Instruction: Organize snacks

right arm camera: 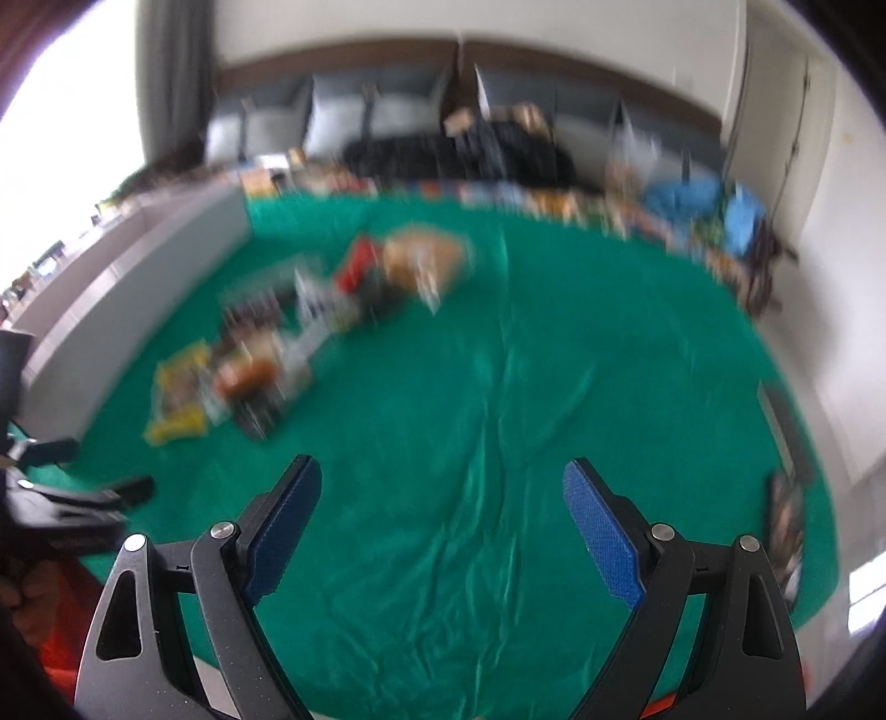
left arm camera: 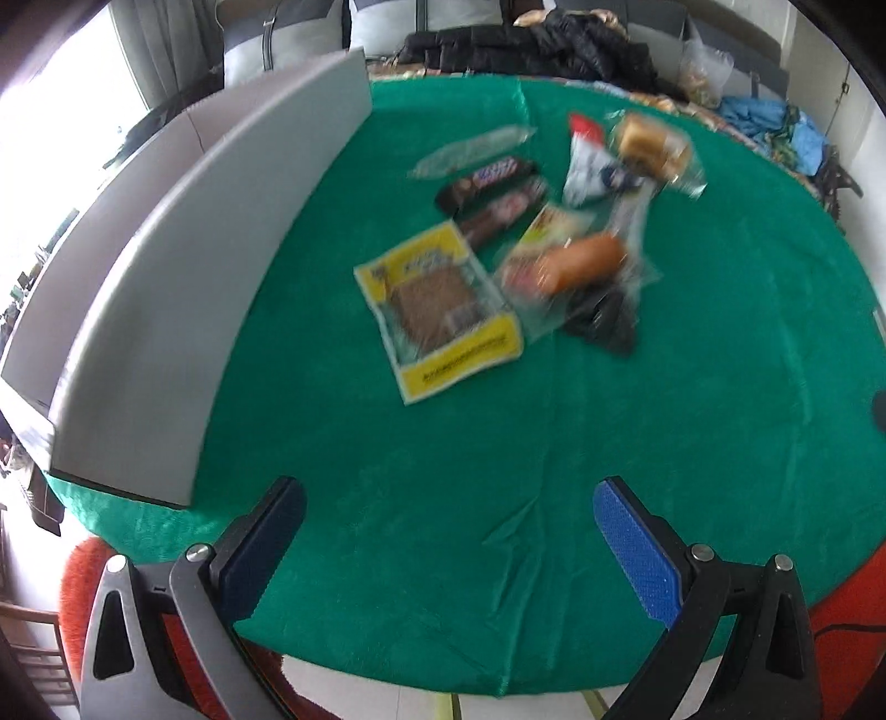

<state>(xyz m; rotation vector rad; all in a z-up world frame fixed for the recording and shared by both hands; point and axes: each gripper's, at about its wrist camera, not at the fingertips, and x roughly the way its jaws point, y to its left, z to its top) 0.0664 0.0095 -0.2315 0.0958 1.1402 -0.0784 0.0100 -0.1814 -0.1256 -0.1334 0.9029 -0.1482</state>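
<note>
A heap of wrapped snacks lies on the green tablecloth (left arm camera: 421,498). In the left wrist view I see a yellow-edged cookie pack (left arm camera: 440,310), two dark chocolate bars (left arm camera: 487,183), a clear-wrapped sausage bun (left arm camera: 581,257), a wrapped bread roll (left arm camera: 653,147), a white-and-red packet (left arm camera: 590,163) and a black packet (left arm camera: 606,321). My left gripper (left arm camera: 448,531) is open and empty, near the table's front edge, well short of the heap. My right gripper (right arm camera: 443,526) is open and empty over bare cloth; the blurred heap (right arm camera: 288,343) lies to its far left.
A grey box (left arm camera: 183,288) with tall walls stands on the table's left side, also in the right wrist view (right arm camera: 127,299). Dark clothing (left arm camera: 531,50) and blue cloth (left arm camera: 775,122) lie beyond the far edge. The left gripper shows at the right wrist view's left edge (right arm camera: 77,493).
</note>
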